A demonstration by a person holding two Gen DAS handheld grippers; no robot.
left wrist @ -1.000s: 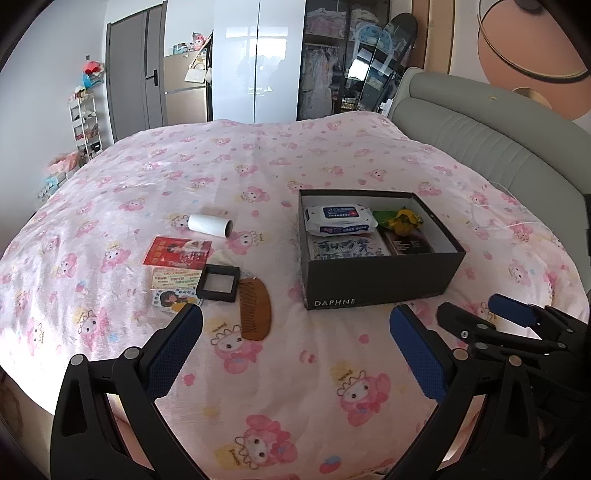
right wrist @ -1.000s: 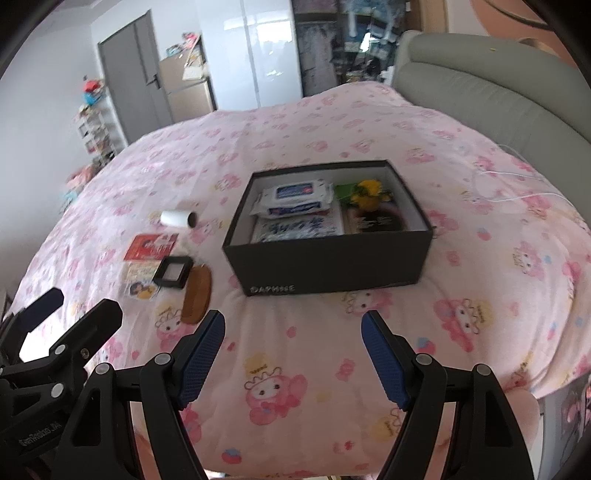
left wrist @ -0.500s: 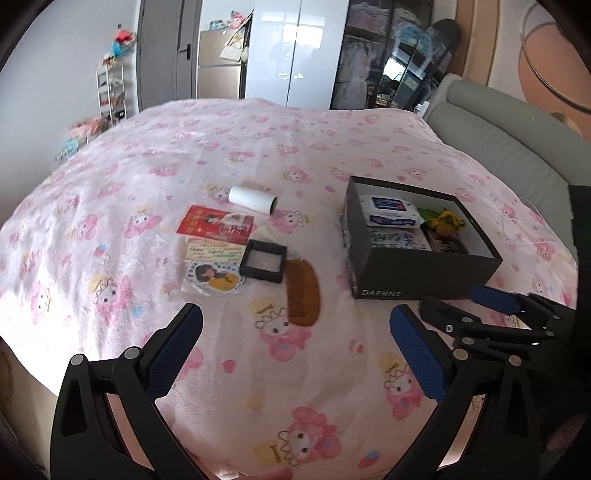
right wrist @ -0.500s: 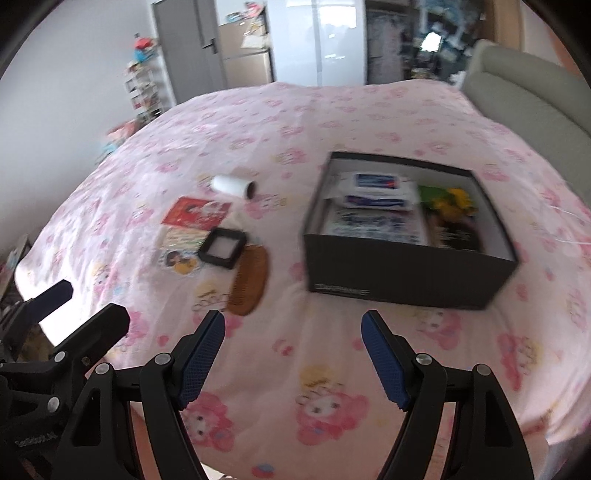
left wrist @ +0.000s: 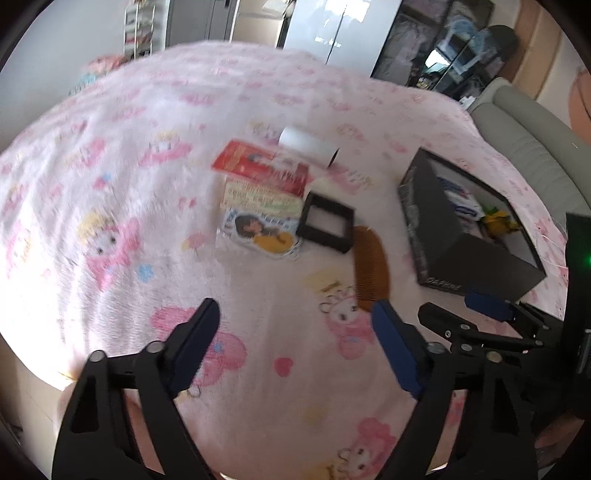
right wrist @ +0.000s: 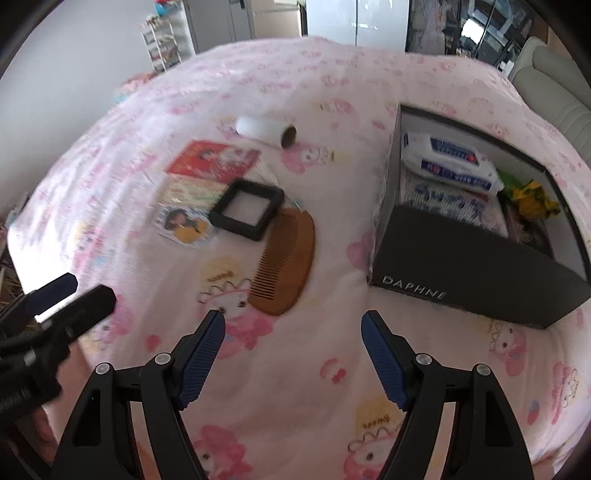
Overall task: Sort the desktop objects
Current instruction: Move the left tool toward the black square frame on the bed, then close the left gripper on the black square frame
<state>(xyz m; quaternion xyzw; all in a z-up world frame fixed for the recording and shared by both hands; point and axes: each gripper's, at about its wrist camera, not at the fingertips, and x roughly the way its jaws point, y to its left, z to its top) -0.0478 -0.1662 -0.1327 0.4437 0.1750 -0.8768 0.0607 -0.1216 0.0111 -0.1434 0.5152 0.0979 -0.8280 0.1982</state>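
Pink cartoon-print bedspread [right wrist: 295, 369]; wardrobe [right wrist: 354, 18] behind.

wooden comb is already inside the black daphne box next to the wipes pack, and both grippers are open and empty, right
Not quite. The wooden comb is not in the black box; the right wrist view shows it lying on the bedspread to the left of the box, beside the small black frame. The wipes pack is in the box. The left gripper and right gripper are open and empty.

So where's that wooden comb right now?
In the right wrist view the wooden comb lies flat on the pink bedspread, between the small black frame on its left and the black box on its right.
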